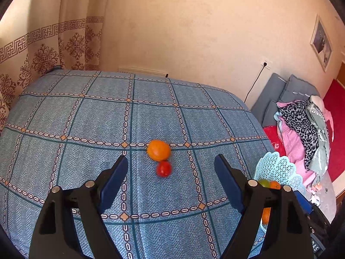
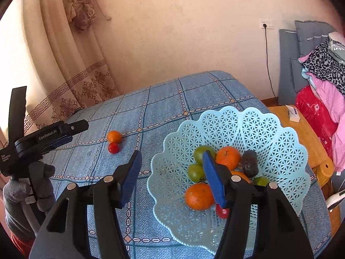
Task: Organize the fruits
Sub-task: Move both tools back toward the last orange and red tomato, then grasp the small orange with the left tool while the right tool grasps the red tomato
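Observation:
An orange (image 1: 158,150) (image 2: 114,136) and a small red tomato (image 1: 163,168) (image 2: 113,148) lie touching on the blue checked tablecloth (image 1: 86,118). My left gripper (image 1: 171,161) is open just short of them, nothing between its blue pads. A pale blue lattice basket (image 2: 278,133) (image 1: 278,168) holds several fruits: oranges (image 2: 228,157), green fruits (image 2: 201,153), a dark fruit (image 2: 249,165) and a small red one (image 2: 222,212). My right gripper (image 2: 172,158) is open above the basket's left rim and holds nothing.
A gloved hand (image 2: 41,183) holds the left gripper's body (image 2: 47,137) at the table's left. A curtain (image 1: 43,49) hangs behind. To the right stand a wooden stool (image 2: 301,129) with a small box and a sofa piled with clothes (image 1: 306,129).

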`<state>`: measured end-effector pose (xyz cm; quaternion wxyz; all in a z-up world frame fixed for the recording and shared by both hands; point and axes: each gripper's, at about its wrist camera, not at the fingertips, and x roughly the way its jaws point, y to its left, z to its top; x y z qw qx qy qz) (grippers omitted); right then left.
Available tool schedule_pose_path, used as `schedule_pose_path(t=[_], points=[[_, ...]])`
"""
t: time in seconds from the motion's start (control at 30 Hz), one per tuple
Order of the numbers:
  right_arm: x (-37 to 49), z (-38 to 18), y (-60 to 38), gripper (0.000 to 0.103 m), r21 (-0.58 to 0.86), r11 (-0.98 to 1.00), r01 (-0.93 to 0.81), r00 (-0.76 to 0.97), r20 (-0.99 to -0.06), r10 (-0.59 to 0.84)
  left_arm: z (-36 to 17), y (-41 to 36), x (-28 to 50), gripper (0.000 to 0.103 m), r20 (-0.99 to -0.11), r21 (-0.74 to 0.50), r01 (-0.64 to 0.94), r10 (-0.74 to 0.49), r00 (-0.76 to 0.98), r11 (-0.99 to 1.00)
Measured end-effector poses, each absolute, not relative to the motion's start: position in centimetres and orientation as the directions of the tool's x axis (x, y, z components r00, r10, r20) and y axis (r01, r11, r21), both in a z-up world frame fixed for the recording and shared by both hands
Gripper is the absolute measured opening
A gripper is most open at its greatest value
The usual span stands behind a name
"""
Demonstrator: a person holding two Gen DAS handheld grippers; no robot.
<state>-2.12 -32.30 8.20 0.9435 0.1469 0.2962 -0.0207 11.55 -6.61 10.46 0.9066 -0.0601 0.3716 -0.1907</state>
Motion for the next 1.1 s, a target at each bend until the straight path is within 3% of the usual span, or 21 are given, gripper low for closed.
schedule_pose_path(t=[0.23, 0.53, 0.9, 1.1], points=[[0.1, 7.7, -27.0, 0.060, 0.206, 0.978, 0.008, 0.812, -0.572, 0.114, 10.2, -4.3, 12.3, 0.082, -0.649, -0.265, 0.262, -0.373, 0.664, 0.928], [4.3, 6.1, -22.0, 0.061, 0.230, 0.968, -0.100, 0.761, -0.609, 0.223, 9.7, -1.3, 13.0, 0.082, -0.657, -0.258, 0.214, -0.334, 0.676, 0.942], [10.7, 2.2, -20.7, 0.060, 0.261, 0.962, -0.077, 0.682, -0.690, 0.241, 8.3, 0.2, 14.3, 0.082, -0.677, -0.248, 0.195, -0.314, 0.665, 0.949], [13.4, 1.1, -20.1, 0.051, 0.238, 0.968, -0.079, 0.666, -0.710, 0.229, 8.0, 0.8, 15.0, 0.082, -0.680, -0.234, 0.183, -0.295, 0.671, 0.955]])
